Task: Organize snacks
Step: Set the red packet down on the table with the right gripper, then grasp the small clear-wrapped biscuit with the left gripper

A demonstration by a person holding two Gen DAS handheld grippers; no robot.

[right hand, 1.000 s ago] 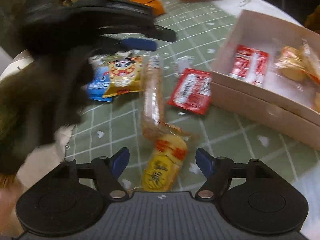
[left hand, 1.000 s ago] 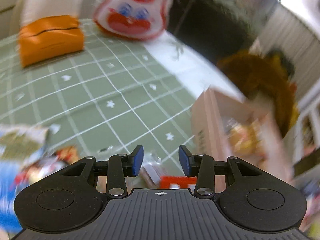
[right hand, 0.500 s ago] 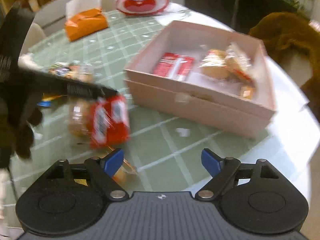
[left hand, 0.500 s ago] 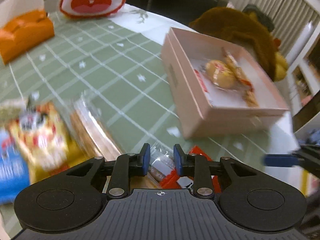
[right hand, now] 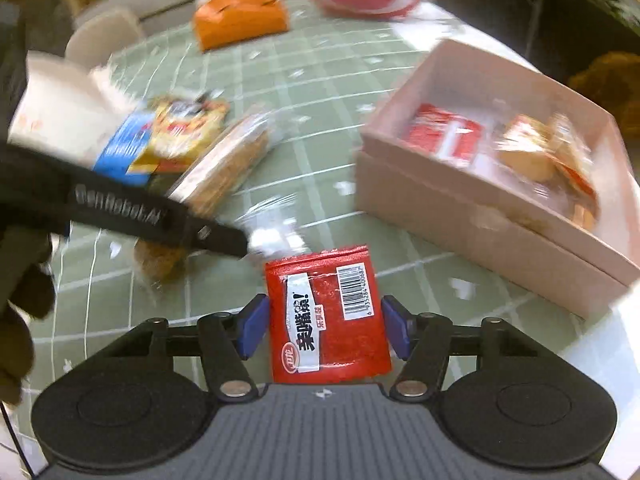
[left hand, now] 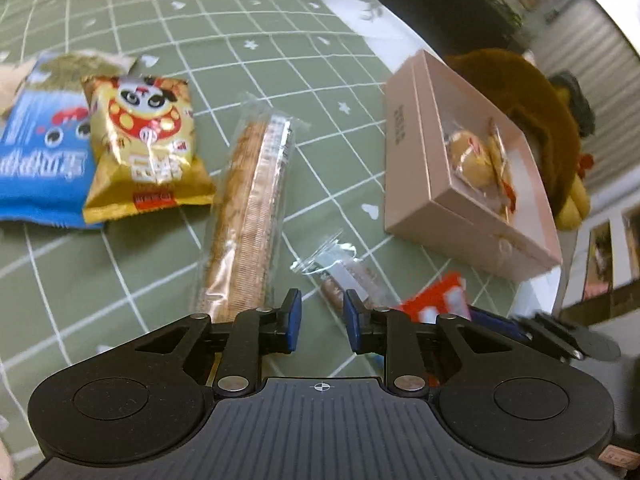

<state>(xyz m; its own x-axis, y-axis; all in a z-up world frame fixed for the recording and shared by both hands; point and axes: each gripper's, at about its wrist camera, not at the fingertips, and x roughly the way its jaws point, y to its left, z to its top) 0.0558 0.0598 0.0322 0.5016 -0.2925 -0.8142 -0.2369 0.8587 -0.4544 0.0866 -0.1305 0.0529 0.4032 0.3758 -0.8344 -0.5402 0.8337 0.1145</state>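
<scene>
Closing round a red packet (right hand: 328, 312), right hand-held gripper (right hand: 324, 326), pads just beside its edges, not yet pressing; packet flat on the counter (left hand: 248, 12) near the pink box (right hand: 480, 208). Closing too, left hand-held gripper (left hand: 320, 322), nearly shut, empty, above a clear-wrapped snack (left hand: 340, 272) left of the box.

Left gripper (left hand: 319, 322) pointing steeply down, jaws closing, narrow gap left, nothing between pads. Right gripper (right hand: 325, 327) pointing steeply down, jaws closing around red packet (right hand: 328, 316), blue pads flanking its edges, contact unclear. Dark-gloved hand (right hand: 18, 312) gripping left gripper.
</scene>
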